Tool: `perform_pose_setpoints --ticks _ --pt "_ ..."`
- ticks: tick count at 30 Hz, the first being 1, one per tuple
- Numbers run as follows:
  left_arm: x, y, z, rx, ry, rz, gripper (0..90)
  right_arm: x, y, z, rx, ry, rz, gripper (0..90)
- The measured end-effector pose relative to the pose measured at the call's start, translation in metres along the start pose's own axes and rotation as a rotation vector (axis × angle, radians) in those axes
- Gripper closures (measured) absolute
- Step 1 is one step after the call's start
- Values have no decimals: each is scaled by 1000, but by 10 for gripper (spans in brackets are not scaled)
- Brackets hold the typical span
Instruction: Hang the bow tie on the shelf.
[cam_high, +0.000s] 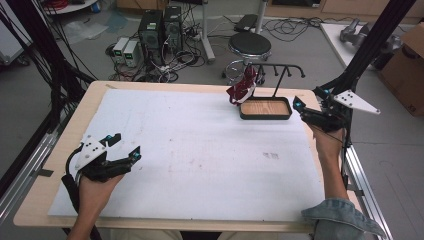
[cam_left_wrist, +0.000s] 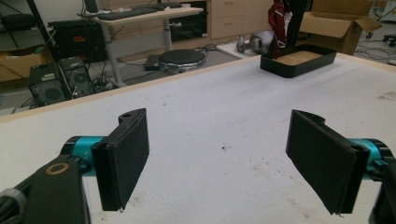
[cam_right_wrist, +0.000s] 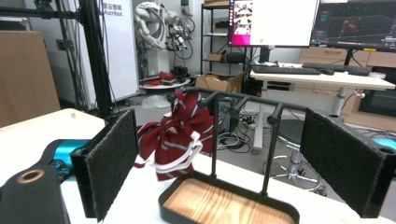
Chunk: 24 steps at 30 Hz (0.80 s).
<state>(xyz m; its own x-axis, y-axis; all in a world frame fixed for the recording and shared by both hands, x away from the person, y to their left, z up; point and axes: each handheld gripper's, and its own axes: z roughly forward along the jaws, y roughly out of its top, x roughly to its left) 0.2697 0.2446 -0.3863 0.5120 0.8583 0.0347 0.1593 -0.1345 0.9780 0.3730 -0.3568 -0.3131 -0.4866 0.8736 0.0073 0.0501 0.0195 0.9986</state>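
Observation:
A dark red striped cloth bag (cam_high: 243, 86) (cam_right_wrist: 175, 135) with white straps hangs from the left end of a black hook rack (cam_high: 280, 67) (cam_right_wrist: 247, 100). The rack rises from a black tray with a wooden floor (cam_high: 265, 108) (cam_right_wrist: 224, 203) at the table's far right. My right gripper (cam_high: 306, 109) (cam_right_wrist: 233, 163) is open beside the tray's right end, jaws framing bag and rack. My left gripper (cam_high: 125, 145) (cam_left_wrist: 217, 163) is open over the white mat (cam_high: 200, 150) at the near left, nothing between its jaws. The tray (cam_left_wrist: 299, 59) and bag (cam_left_wrist: 279, 23) lie far ahead of it.
The mat covers most of the wooden table (cam_high: 95, 95). Black frame posts (cam_high: 370, 45) stand at the right edge. On the floor beyond the table are a round stool (cam_high: 249, 46), computer towers (cam_high: 160, 30) and cables. A cardboard box (cam_high: 407, 70) sits at right.

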Motion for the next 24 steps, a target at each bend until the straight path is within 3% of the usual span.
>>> perform_pose_setpoints --ticks 3,9,11,16,24 --pt "2 -1 1 -1 0 -8 217 6 -12 -16 -18 5 12 109" --pt "1 -1 1 2 2 -7 217 16 -30 -30 -36 -4 30 109" --pt "1 -1 1 3 2 -5 217 22 -36 -35 -16 -8 34 109" --pt "2 -1 0 0 8 -6 217 37 -51 -49 -34 -9 29 109" --pt "3 -3 -1 0 15 -8 217 55 -77 -64 -15 -12 44 109"
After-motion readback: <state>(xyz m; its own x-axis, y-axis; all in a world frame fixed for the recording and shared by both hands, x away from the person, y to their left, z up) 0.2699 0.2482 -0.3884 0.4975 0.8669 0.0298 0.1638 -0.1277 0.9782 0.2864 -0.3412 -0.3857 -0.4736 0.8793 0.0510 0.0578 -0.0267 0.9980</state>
